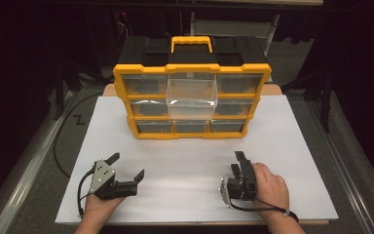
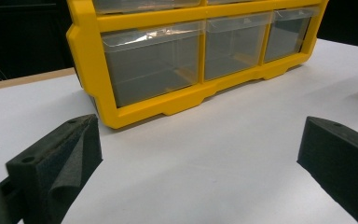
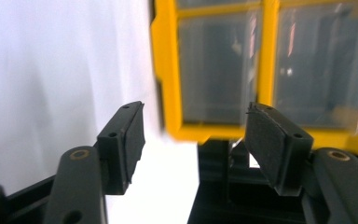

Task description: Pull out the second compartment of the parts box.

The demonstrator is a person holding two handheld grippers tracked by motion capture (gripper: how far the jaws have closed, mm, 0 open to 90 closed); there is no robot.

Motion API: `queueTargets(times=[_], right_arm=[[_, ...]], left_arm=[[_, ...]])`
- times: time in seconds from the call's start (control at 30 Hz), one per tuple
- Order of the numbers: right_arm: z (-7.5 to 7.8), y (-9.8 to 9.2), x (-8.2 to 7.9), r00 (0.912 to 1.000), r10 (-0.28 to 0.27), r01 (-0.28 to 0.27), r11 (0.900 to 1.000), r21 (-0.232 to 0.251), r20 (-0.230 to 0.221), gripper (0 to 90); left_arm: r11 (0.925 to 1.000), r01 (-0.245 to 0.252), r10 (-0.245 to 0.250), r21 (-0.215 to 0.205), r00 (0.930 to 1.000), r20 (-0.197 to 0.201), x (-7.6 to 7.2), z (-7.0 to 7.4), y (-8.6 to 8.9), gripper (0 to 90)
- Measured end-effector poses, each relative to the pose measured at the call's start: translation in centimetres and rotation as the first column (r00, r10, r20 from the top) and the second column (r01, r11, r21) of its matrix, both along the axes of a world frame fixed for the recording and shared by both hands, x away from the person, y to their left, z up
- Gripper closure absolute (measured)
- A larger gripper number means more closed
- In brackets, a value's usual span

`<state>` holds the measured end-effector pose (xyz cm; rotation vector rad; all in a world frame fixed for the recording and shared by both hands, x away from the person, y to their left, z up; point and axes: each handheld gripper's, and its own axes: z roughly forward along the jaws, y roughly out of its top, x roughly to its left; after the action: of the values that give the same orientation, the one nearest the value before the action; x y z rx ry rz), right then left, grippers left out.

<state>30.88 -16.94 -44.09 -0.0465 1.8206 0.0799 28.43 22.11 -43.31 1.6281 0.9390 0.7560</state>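
On the white table (image 1: 185, 165), in a dark room, both tongs (image 1: 126, 165) (image 1: 237, 165) gape empty before the yellow organizer (image 1: 192, 87).

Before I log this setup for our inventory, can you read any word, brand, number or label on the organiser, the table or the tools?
None can be read: the yellow and black drawer organiser, its clear drawers, the white table top and both tools carry no legible print in these views.
A dark zigzag mark on the floor is too small to read as text.
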Motion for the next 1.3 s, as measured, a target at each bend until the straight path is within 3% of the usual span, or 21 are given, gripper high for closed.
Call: queueTargets(times=[0.07, 0.2, 0.43, 0.83, 0.97, 1.0, 1.3], right_arm=[[0.0, -0.7, 0.2, 0.9999, 0.015, -0.015, 1.000, -0.011, 0.001, 37.1], [0.2, -1.4, 0.7, 0.9998, -0.018, 0.019, 1.000, 0.015, -0.010, 35.9], [-0.2, -1.7, 1.0, 0.9994, -0.013, 0.013, 1.000, -0.005, -0.033, 30.3], [-0.2, -1.2, 0.5, 0.9991, 0.000, 0.000, 1.000, -0.015, -0.043, 15.4], [-0.1, -1.1, 0.5, 0.9995, 0.009, -0.010, 1.000, -0.022, -0.032, 7.6], [0.0, -1.1, 0.6, 0.9996, 0.018, -0.019, 0.999, -0.033, -0.022, 2.1], [0.1, -1.0, 0.3, 0.9997, -0.001, 0.001, 1.000, 0.002, -0.024, 0.8]], left_arm=[[1.0000, 0.001, -0.001, -0.001, 1.0000, 0.000, 0.0, 0.0, 0.0, 0.4], [1.0000, 0.001, -0.001, 0.001, 1.0000, 0.001, 0.0, 0.0, 0.0, 0.4], [1.0000, -0.001, 0.001, 0.002, 1.0000, -0.001, 0.0, 0.0, 0.0, 0.4], [0.9999, -0.004, 0.004, 0.013, 1.0000, -0.007, 0.1, -0.1, -0.1, 0.4], [0.9999, -0.006, 0.006, 0.011, 1.0000, -0.006, 0.0, -0.1, -0.1, 0.4], [0.9999, -0.006, 0.006, 0.010, 1.0000, -0.006, 0.0, -0.1, 0.0, 0.4], [0.9998, -0.021, 0.021, 0.006, 0.9998, -0.006, 0.1, -0.1, 0.1, 0.4]])
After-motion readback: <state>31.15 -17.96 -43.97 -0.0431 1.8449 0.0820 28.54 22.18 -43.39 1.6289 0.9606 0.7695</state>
